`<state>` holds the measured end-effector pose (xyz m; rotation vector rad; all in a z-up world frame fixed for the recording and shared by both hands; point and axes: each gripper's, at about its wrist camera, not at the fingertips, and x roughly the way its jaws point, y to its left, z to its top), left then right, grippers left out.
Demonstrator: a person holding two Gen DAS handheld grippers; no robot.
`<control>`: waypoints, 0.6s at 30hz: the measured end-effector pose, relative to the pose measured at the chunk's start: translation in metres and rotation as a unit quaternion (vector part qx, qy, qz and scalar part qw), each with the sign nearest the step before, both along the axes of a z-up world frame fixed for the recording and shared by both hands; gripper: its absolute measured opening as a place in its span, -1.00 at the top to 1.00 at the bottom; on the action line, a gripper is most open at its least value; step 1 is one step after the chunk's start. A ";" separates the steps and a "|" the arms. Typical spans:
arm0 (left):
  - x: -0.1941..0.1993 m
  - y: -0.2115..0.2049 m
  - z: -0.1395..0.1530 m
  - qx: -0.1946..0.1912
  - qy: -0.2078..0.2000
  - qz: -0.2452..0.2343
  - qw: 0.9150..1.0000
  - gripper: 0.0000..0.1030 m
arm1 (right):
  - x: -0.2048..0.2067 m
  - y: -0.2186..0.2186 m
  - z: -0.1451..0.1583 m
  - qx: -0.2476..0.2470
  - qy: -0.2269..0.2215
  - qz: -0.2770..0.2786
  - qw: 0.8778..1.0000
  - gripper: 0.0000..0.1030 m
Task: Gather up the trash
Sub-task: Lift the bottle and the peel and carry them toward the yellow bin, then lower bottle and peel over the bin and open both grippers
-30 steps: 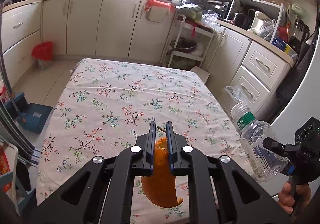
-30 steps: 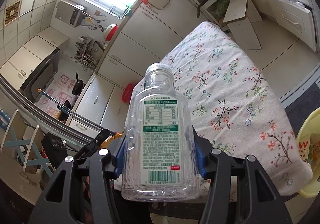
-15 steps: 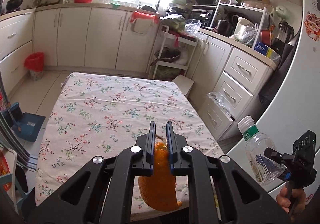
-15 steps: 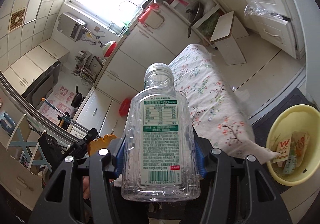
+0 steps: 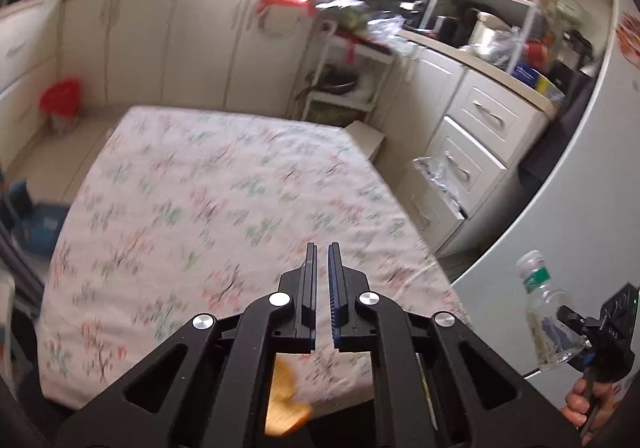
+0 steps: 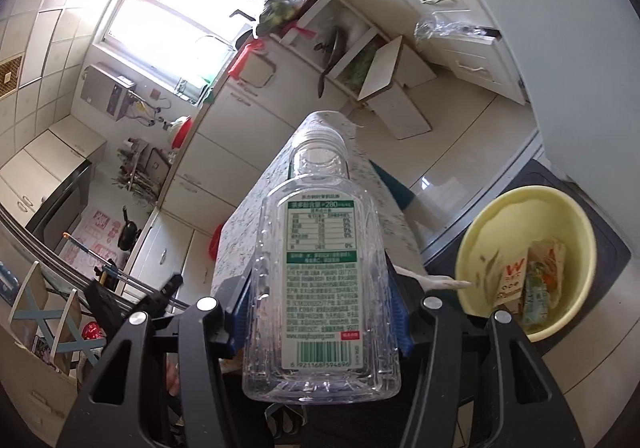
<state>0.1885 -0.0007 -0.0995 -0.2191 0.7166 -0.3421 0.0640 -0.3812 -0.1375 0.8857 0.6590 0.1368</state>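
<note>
two pieces of kitchen litter ride in two hand-held grippers as a person clears a table (image 5: pixel 200 208) draped in a floral cloth. the right gripper (image 6: pixel 320 308) is clenched across the broad sides of a clear plastic bottle (image 6: pixel 322 288), its blue pads pressing the flanks low on the body. held that way, the neck points away toward the far cabinets and the base sits back between the arms, a grip that looks chosen to keep a light, slippery shell from twisting loose. the bottle appears empty. its walls are ribbed and see-through, and a white and green label with a barcode faces the camera. the threaded neck is plain to see, though whether a cap is on is hard to tell.

to the right of the bottle, on a dark mat on the floor, waits a pale yellow basin (image 6: pixel 520 208) already holding a few crumpled packets (image 6: pixel 514 276). judging by the task, that is the drop point, and the bottle is near it but not yet over its rim.

the left gripper (image 5: pixel 322 252) hangs over the near edge of the table, its jaws closing to a thin slit with nothing visible between the tips. a blurred scrap of orange peel (image 5: pixel 286 404) shows lower down, behind the finger bases. whether it is pinched there or slipping free cannot be told. at far right, a hand (image 5: pixel 580 404) grips the other tool's handle.
</note>
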 end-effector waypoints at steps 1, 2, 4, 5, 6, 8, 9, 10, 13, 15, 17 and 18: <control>-0.006 0.008 -0.004 0.004 -0.001 0.002 1.000 0.89 | -0.003 -0.003 -0.001 -0.005 0.002 -0.004 1.000 -0.05; -0.013 0.016 -0.006 0.009 0.000 0.005 1.000 0.89 | -0.006 -0.006 -0.003 -0.009 0.005 -0.010 1.000 -0.05; -0.026 0.034 -0.011 0.013 0.008 0.007 1.000 0.88 | -0.010 -0.014 -0.013 -0.007 0.017 -0.020 1.000 -0.05; -0.030 0.041 -0.015 0.018 0.018 0.007 1.000 0.77 | -0.011 -0.017 -0.019 -0.007 0.026 -0.024 0.999 -0.05; -0.030 0.047 -0.021 0.019 0.031 0.005 0.999 0.48 | -0.011 -0.019 -0.027 -0.005 0.037 -0.029 0.999 -0.05; -0.027 0.052 -0.036 0.019 0.053 0.007 0.998 0.19 | -0.011 -0.023 -0.038 0.000 0.055 -0.036 0.998 -0.05; -0.024 0.052 -0.045 0.016 0.068 0.005 0.998 0.17 | -0.011 -0.022 -0.045 0.002 0.063 -0.038 0.997 -0.05; -0.020 0.051 -0.052 0.011 0.080 0.002 0.997 0.17 | -0.011 -0.022 -0.047 0.003 0.068 -0.039 0.997 -0.05; -0.010 0.039 -0.072 0.008 0.104 -0.005 0.995 0.17 | -0.011 -0.022 -0.051 0.001 0.075 -0.038 0.996 -0.05; -0.003 0.029 -0.081 0.015 0.112 -0.007 0.994 0.11 | -0.012 -0.024 -0.051 0.000 0.076 -0.039 0.996 -0.05; 0.004 0.019 -0.089 0.023 0.117 -0.011 0.993 0.11 | -0.013 -0.025 -0.051 -0.001 0.076 -0.040 0.996 -0.05; 0.007 0.016 -0.092 0.022 0.118 -0.010 0.993 0.11 | -0.013 -0.026 -0.051 -0.001 0.077 -0.041 0.996 -0.05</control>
